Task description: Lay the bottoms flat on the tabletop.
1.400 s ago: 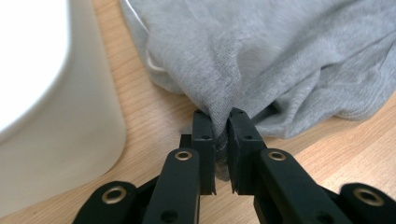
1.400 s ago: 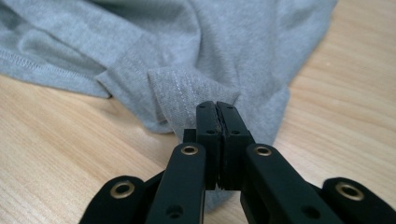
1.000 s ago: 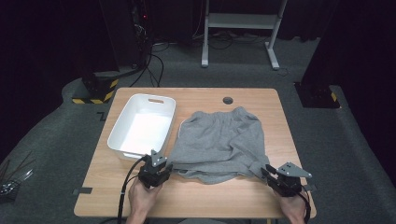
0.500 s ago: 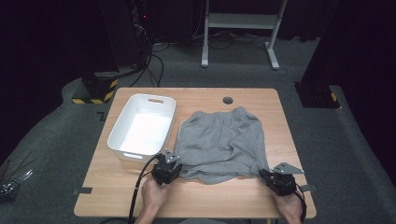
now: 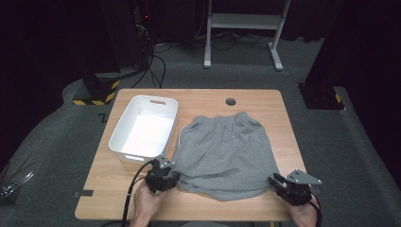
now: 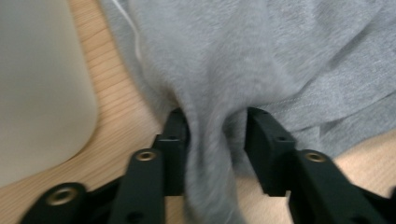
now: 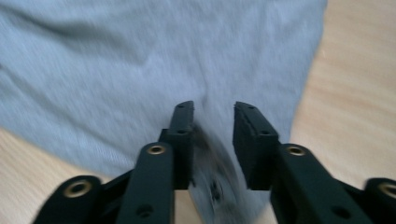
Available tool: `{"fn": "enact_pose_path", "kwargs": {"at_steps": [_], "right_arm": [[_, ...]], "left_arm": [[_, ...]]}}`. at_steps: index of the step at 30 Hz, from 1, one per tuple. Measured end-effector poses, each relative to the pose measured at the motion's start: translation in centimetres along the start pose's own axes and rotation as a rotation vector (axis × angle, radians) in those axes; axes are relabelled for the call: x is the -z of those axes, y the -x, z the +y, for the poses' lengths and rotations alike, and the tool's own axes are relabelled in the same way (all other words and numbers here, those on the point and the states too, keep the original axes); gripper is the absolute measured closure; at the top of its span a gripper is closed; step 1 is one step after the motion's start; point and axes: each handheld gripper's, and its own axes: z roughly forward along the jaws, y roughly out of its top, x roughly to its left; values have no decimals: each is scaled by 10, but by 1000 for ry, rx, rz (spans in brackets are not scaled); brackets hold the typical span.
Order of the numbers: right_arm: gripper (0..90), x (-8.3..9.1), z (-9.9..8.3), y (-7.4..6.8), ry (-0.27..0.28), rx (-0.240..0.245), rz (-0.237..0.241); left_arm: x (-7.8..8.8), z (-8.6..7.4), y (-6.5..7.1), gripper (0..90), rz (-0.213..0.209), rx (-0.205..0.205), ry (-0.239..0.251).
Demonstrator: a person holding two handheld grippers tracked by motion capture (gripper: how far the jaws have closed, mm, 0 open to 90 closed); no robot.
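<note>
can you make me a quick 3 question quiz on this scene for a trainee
1. True or false: the grey shorts lie inside the white bin.
2. Which part of the shorts points to the far side of the table: A) waistband B) leg hems?
3. What lies between the jaws of the left gripper and of the right gripper?

Key
1. False: they lie flat on the table, beside the bin.
2. A.
3. A fold of the shorts' grey cloth near the hem. The jaws have just been opening, and a gap shows beside the cloth, so neither clamps it.
</note>
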Motion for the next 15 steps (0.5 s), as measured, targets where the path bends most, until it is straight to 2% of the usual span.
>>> {"fn": "enact_pose_path", "kwargs": {"at_steps": [2, 5, 8, 11, 13, 15], "right_arm": [[621, -3, 10, -1, 31, -4, 5], [583, -17, 27, -4, 36, 1, 11], [542, -44, 37, -3, -16, -2, 16], [503, -67, 43, -5, -64, 15, 22], [536, -78, 44, -8, -95, 38, 17], [655, -85, 43, -7, -134, 45, 33]], "left_arm": [[-3, 2, 2, 523, 14, -7, 24], [-6, 4, 2, 531, 8, 3, 40], [-8, 4, 2, 532, 4, 10, 32], [-10, 0, 4, 475, 3, 5, 31], [-11, -2, 5, 422, 20, 5, 33], [-11, -3, 5, 393, 23, 12, 33]]}}
